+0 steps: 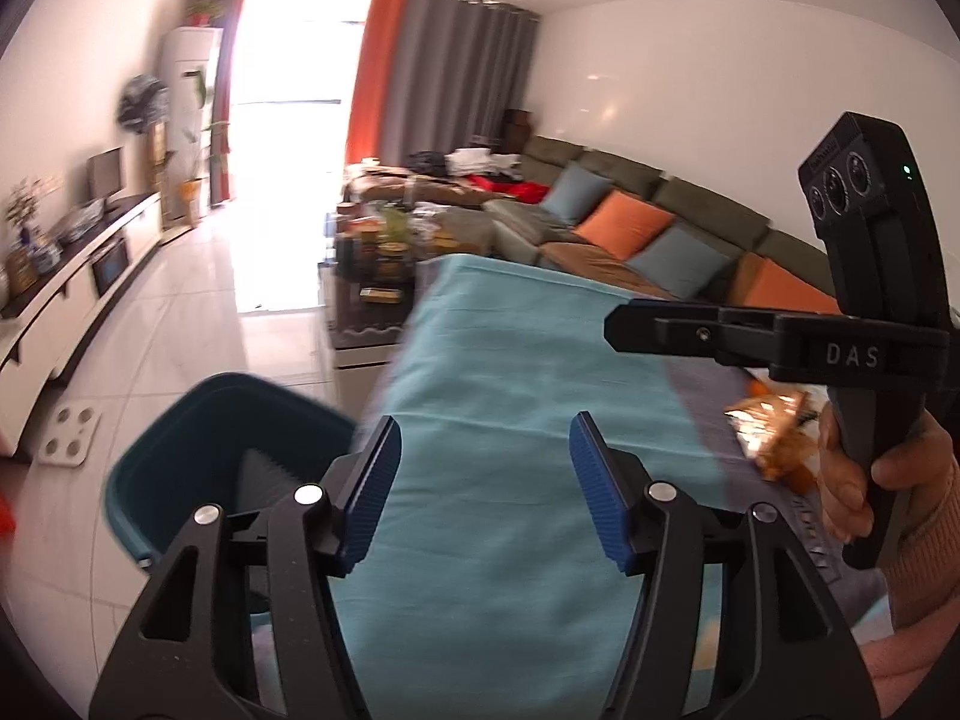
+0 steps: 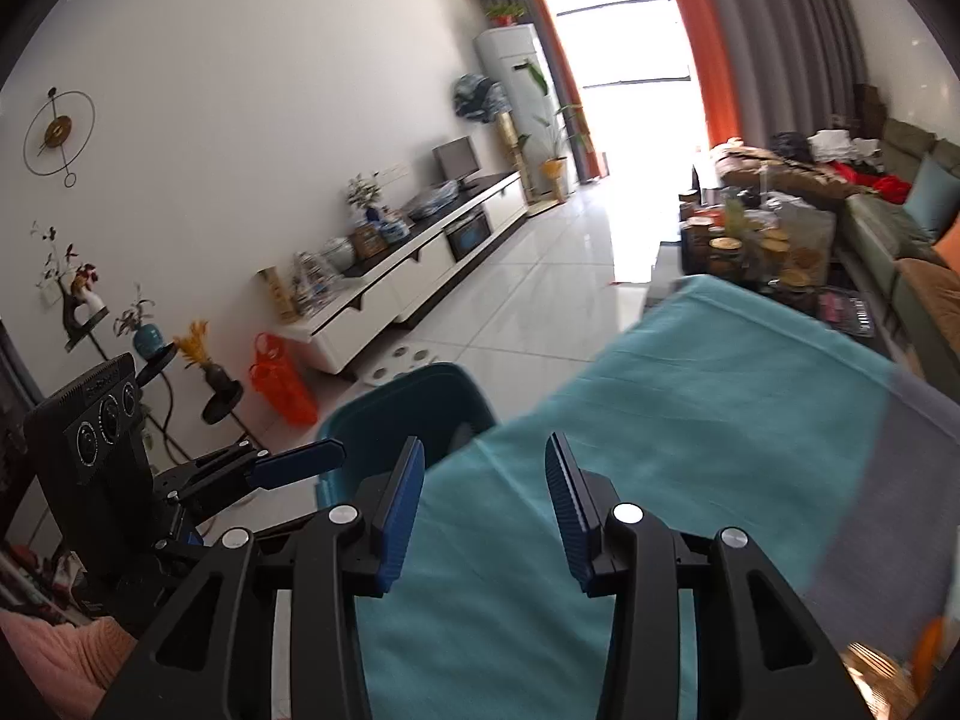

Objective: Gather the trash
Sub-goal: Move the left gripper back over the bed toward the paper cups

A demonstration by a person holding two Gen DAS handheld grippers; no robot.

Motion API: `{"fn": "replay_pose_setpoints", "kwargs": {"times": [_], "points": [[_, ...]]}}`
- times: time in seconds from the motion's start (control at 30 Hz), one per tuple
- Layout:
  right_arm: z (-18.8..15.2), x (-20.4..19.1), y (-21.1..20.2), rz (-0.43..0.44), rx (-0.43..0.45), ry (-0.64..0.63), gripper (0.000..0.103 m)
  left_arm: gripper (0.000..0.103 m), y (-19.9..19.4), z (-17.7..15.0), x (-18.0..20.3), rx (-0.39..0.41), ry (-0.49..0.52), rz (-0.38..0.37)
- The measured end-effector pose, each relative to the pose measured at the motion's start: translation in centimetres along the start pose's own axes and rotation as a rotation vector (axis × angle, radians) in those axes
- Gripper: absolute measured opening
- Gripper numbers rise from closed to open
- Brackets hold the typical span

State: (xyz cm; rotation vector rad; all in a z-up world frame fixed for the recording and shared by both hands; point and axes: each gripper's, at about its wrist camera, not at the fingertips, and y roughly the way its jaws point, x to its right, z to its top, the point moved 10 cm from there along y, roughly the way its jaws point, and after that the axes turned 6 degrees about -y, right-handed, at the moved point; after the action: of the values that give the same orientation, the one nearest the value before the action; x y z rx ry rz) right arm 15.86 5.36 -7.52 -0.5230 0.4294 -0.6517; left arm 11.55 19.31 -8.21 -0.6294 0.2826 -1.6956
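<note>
Two grippers: both with jaws apart, nothing between the pads
Wrapper: crinkled, orange-gold, on the cloth's grey part, near the right hand
Bin: teal, on the floor beside the cloth
Left gripper: over the cloth
Right gripper: over the cloth

I see daylight pouring in from the tall balcony window between the orange and grey curtains, blown out to pure white in both views and throwing a bright glare strip along the glossy white floor tiles. The turquoise cloth and the dark teal plastic bin are smeared by motion blur, while the black linkages nearest each lens stay crisp. Straight lines bow strongly, and my corners fall into black fisheye vignette.
</note>
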Motion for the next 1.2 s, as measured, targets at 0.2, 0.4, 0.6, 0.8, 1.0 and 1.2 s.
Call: {"fn": "replay_pose_setpoints", "kwargs": {"times": [0.2,0.4,0.6,0.8,1.0,1.2], "points": [[-2.2,5.9,-6.3,-0.134,0.042,0.078,0.04,0.058,2.5,-1.0,7.9,-0.051,0.07,-0.125],[-5.2,11.3,-11.5,-0.268,0.066,0.179,0.04,0.058,5.3,-1.0,15.1,-0.095,0.131,-0.237],[-8.7,17.4,-16.0,-0.393,0.086,0.282,0.041,0.058,8.9,0.6,21.2,-0.141,0.182,-0.311],[-12.0,22.3,-18.3,-0.469,0.086,0.381,0.041,0.058,13.3,2.0,26.0,-0.224,0.201,-0.372],[-14.6,26.0,-19.2,-0.473,0.075,0.449,0.047,0.057,18.9,2.1,29.1,-0.338,0.174,-0.417],[-16.3,28.1,-18.6,-0.43,0.057,0.508,0.048,0.055,23.7,0.5,31.0,-0.444,0.177,-0.423]]}}
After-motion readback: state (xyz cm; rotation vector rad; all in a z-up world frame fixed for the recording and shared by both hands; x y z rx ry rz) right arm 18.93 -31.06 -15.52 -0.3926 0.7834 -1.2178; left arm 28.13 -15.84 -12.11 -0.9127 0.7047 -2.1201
